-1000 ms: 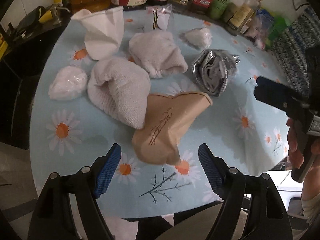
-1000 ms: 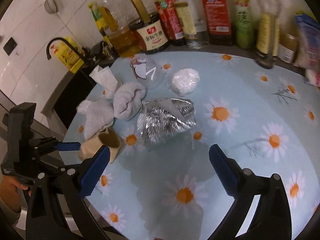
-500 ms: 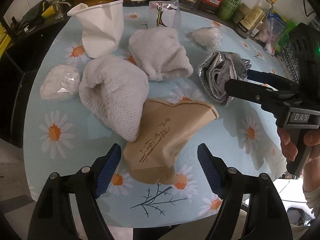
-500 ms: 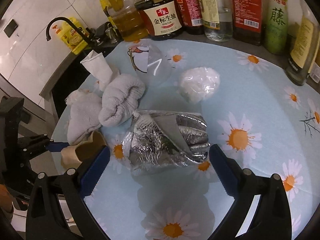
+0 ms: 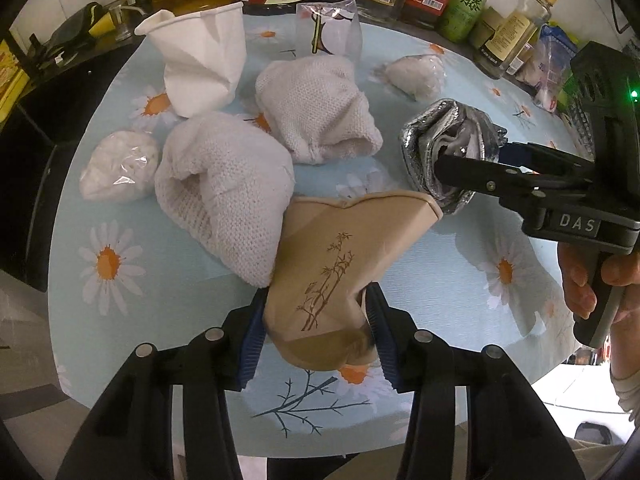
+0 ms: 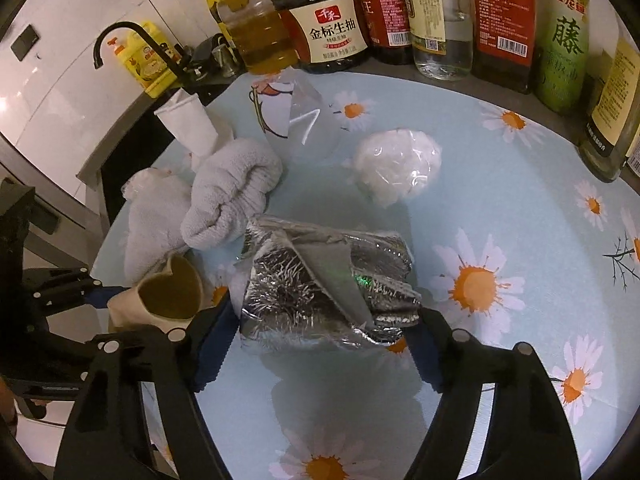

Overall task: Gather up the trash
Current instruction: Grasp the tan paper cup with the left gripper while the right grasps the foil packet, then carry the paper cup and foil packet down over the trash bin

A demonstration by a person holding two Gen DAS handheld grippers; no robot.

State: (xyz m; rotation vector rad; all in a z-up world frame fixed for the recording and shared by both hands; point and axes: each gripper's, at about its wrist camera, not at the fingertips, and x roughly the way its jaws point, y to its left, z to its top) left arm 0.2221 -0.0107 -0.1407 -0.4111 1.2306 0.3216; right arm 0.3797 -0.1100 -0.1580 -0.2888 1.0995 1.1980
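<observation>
Crushed tan paper cup with a brown bamboo print [image 5: 340, 264] lies on its side at the near edge of the table [image 5: 460, 320], mouth toward the crumpled silver foil wrapper [image 6: 320, 280], base toward the camera. A second ago the left tool [image 5: 316, 336] was spread wide with the cup ahead of it; now the cup's base is bracketed and the jaws are closing, blue pads [image 5: 250, 340] touching both sides, the wall already dented on the right pad. Reads as a grip being set, not yet lifted.

Same story on the right: the right tool [image 6: 320, 344] was held off and fully spread over bare table, then brought in onto the wrapper. Jaws are closing, the wrapper's near end is between them and both pads appear to be in contact; the wrapper rests on the table.

Implication: two trash items are being taken at once, so the step in hand is judged to be grasp, with lift next. No bin is seen in either view.

Untouched behind them:
- two white knitted cloths [image 5: 228, 188]
- crushed white paper cup [image 5: 204, 56]
- two white wads in clear film [image 5: 116, 168]
- clear printed plastic wrapper [image 5: 328, 28]
- row of condiment bottles [image 6: 336, 16] at the back, not trash.
</observation>
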